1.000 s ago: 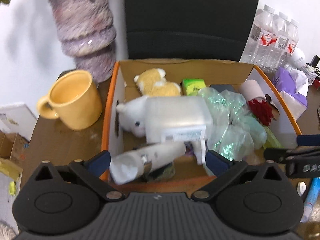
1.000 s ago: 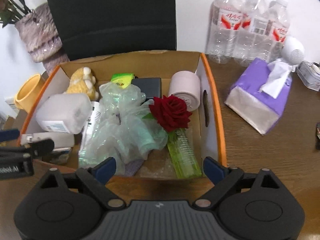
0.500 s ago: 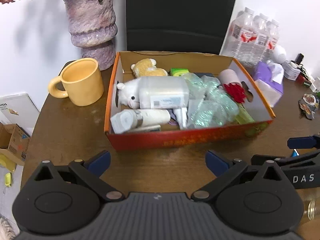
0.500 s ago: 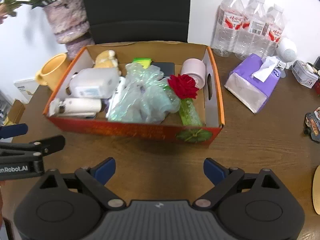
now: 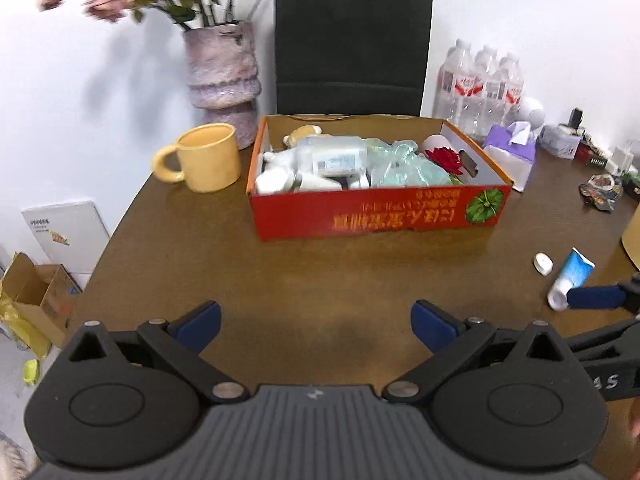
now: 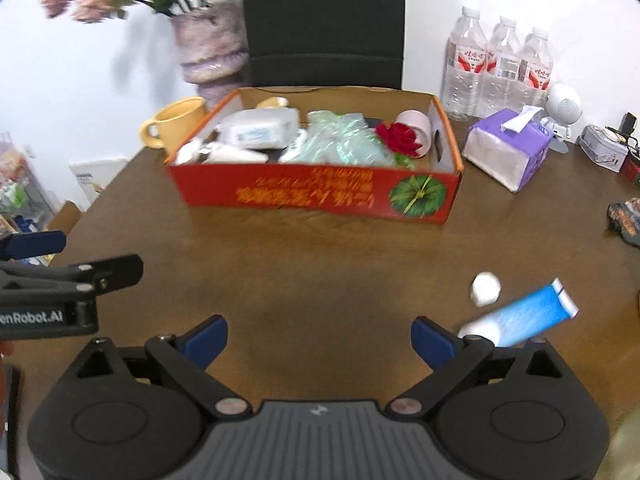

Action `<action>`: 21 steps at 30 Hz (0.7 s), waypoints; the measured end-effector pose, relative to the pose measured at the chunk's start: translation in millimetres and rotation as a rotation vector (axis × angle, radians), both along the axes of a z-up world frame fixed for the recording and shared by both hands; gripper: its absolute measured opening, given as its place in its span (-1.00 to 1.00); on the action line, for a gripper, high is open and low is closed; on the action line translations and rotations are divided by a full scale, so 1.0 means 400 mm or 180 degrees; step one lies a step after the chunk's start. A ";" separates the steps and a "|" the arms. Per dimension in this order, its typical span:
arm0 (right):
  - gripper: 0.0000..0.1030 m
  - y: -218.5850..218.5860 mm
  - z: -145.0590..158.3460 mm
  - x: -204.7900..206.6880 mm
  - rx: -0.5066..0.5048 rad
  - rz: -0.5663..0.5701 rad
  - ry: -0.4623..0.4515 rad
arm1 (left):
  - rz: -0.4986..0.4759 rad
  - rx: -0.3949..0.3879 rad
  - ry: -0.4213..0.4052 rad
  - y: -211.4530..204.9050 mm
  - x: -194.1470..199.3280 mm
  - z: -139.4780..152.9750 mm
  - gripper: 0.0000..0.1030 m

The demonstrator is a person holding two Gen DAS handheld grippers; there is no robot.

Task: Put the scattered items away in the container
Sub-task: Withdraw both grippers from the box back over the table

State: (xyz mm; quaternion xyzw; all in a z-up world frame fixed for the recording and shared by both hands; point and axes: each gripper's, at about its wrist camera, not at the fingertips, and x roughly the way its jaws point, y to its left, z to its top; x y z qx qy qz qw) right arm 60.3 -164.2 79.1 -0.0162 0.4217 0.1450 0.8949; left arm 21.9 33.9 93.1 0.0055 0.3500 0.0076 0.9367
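Fingers on my left gripper (image 5: 316, 326) and right gripper (image 6: 320, 338) spread above brown table (image 6: 320, 272) (white wall behind); blue tube (image 6: 520, 320) touches right finger, box (image 6: 316, 196) ahead.

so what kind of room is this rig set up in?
Probably an office or meeting room, dressed up as a home: a brown table with a black office chair behind it, shrink-wrapped water bottles against the wall, cardboard boxes on the floor.
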 end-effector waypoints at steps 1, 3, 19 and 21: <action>0.92 -0.002 -0.020 -0.032 0.0037 0.0016 -0.0076 | 0.0033 -0.0016 -0.0079 -0.002 -0.034 -0.022 1.00; 0.92 -0.008 -0.067 -0.090 0.0077 0.0033 -0.0198 | -0.0005 -0.0032 -0.0185 -0.007 -0.089 -0.068 1.00; 0.98 -0.060 -0.200 -0.210 0.0135 -0.0208 -0.0593 | 0.0112 0.0112 -0.0246 -0.041 -0.170 -0.220 1.00; 1.00 -0.055 -0.202 -0.208 0.0098 -0.0199 -0.0583 | 0.0081 0.0114 -0.0144 -0.044 -0.162 -0.228 1.00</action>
